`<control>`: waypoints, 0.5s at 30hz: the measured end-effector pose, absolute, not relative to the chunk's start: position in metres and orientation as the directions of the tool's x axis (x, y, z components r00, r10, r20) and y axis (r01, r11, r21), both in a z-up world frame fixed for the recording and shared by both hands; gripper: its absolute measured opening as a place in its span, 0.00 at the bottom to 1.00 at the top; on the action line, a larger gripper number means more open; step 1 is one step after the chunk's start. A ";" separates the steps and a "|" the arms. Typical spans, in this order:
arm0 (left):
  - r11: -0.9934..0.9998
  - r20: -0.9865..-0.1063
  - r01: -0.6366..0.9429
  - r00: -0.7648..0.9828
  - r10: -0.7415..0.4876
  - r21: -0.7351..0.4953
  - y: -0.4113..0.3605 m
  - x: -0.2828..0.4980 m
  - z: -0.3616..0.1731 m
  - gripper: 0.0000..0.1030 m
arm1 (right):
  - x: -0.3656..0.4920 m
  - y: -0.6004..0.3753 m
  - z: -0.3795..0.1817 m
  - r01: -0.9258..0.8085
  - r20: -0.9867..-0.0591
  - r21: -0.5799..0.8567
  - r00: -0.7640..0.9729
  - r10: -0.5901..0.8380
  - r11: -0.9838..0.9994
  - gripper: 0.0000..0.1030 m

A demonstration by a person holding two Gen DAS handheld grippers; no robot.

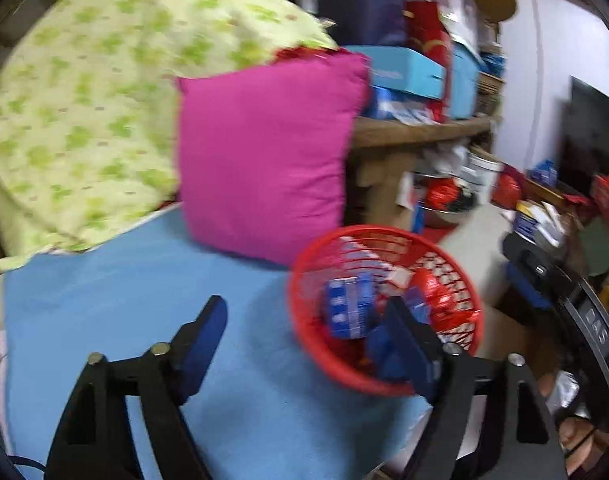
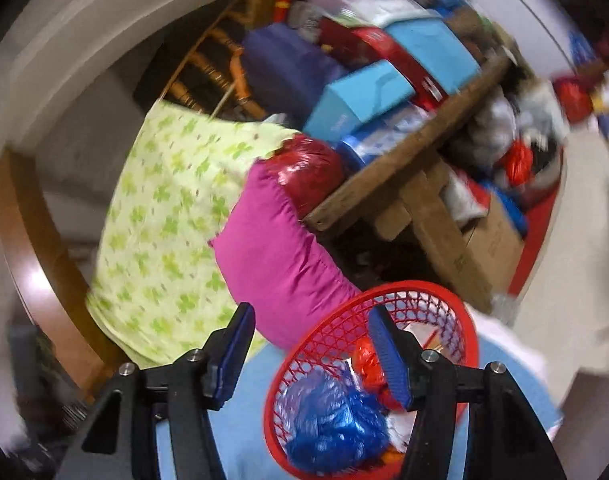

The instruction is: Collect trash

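Observation:
A red mesh basket sits on the blue sheet, near its edge. Inside it lie a blue-and-white carton and a red wrapper. My left gripper is open just in front of the basket, and its right finger overlaps the near rim with nothing gripped. In the right wrist view the basket holds a crumpled blue plastic bag and a red-orange wrapper. My right gripper is open above the basket's rim, and its pads hold nothing.
A pink pillow and a green-patterned cloth lie behind the basket. To the right, a wooden table carries stacked blue and red boxes. Bags and cartons crowd the floor below it. A hand shows at the right edge.

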State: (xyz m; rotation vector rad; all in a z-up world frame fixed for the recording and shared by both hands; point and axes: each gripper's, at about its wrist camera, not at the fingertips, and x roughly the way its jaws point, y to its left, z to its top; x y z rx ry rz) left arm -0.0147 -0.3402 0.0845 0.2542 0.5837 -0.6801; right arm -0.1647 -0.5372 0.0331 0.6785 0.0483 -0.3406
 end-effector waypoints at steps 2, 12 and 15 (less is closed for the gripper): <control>0.785 -0.560 0.618 0.666 -0.493 0.043 -0.317 -0.019 0.091 0.81 | -0.171 -0.514 0.043 0.344 -0.182 0.539 0.939 -0.293 0.769 0.65; 0.892 -0.424 0.432 0.838 -0.344 0.131 -0.224 -0.062 0.119 0.92 | -0.210 -0.429 0.067 0.452 -0.360 0.261 0.865 -0.349 0.853 0.65; 0.902 -0.407 0.407 0.855 -0.321 0.145 -0.212 -0.070 0.123 0.92 | -0.221 -0.418 0.078 0.467 -0.379 0.249 0.853 -0.359 0.848 0.65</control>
